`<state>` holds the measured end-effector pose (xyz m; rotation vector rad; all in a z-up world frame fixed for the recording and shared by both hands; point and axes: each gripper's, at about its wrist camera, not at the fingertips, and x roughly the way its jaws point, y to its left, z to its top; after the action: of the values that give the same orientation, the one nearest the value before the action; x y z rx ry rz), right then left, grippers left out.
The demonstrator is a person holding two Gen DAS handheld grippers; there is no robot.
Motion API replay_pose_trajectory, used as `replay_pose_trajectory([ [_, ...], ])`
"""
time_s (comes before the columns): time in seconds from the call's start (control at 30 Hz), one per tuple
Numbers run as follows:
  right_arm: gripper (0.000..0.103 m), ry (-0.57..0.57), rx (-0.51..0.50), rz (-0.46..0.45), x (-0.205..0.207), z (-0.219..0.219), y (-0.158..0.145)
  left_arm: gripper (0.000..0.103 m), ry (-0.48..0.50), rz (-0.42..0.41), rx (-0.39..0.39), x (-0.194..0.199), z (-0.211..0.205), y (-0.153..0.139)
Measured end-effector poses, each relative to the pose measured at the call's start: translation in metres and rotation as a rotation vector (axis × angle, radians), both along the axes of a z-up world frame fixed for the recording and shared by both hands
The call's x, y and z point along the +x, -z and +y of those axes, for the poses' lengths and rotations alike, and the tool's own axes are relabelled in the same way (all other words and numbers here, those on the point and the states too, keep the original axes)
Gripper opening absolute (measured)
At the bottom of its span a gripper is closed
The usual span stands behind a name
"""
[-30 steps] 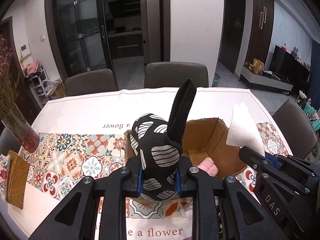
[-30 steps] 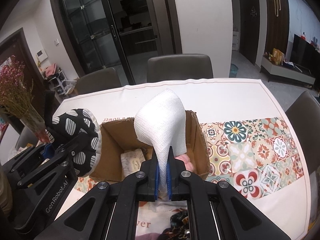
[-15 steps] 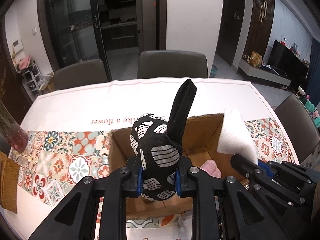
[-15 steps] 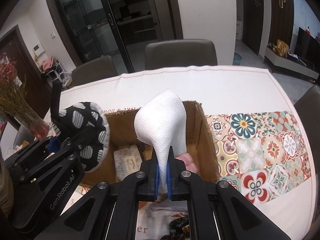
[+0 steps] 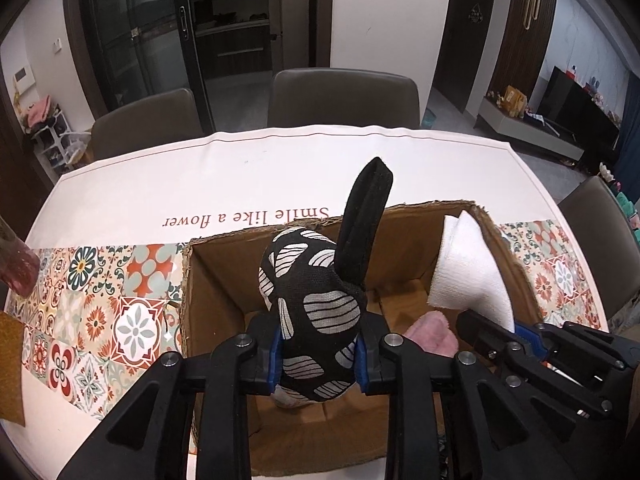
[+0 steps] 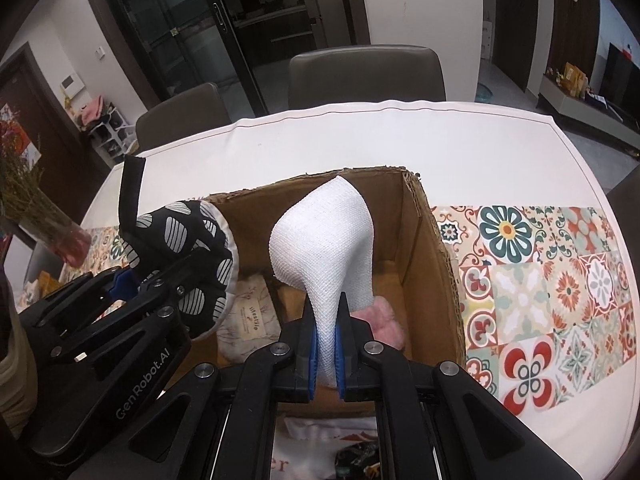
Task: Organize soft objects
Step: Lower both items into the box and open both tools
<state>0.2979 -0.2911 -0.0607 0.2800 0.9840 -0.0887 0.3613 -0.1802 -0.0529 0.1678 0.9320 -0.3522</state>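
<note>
My left gripper [image 5: 318, 354] easing open around the black patterned mitt [image 5: 316, 312], my right gripper [image 6: 325, 354] pinching a white cloth [image 6: 324, 240], both over the cardboard box [image 6: 434, 248], pink fluffy thing [image 6: 384, 318] and printed pouch [image 6: 250, 316] inside, vase [image 6: 60, 236] far left

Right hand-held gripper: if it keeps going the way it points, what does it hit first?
Probably the pink fluffy item in the box, just beyond the white cloth the right hand-held gripper pinches; depth is unclear.

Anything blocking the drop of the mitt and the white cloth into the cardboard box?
Nothing visible does. The box is open-topped; the mitt and white cloth hang over it. A pink item and a cream pouch lie inside.
</note>
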Motion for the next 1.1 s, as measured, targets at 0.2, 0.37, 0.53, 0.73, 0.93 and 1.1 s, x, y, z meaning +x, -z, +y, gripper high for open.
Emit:
replay_pose_trajectory([
  [0.2,0.023,0.008,0.029,0.014,0.005,-0.006,0.005,0.038,-0.001,0.013,0.016,0.002,-0.002,0.005],
  [0.37,0.043,0.027,0.046,0.027,0.004,-0.014,0.009,0.053,-0.030,0.001,0.043,0.002,0.002,0.003],
  [0.53,0.048,0.049,0.041,0.025,-0.001,-0.019,0.006,0.071,-0.050,-0.052,0.073,-0.006,0.004,-0.006],
  [0.73,0.048,0.072,0.016,0.001,-0.010,-0.021,-0.006,0.086,-0.078,-0.063,0.063,-0.013,0.015,-0.018],
  [0.93,0.048,0.081,-0.003,-0.021,-0.026,-0.018,-0.020,0.089,-0.079,-0.083,0.055,-0.029,0.017,-0.033],
  [1.1,0.051,0.094,-0.016,-0.047,-0.045,-0.015,-0.034,0.092,-0.081,-0.108,0.042,-0.050,0.022,-0.044],
])
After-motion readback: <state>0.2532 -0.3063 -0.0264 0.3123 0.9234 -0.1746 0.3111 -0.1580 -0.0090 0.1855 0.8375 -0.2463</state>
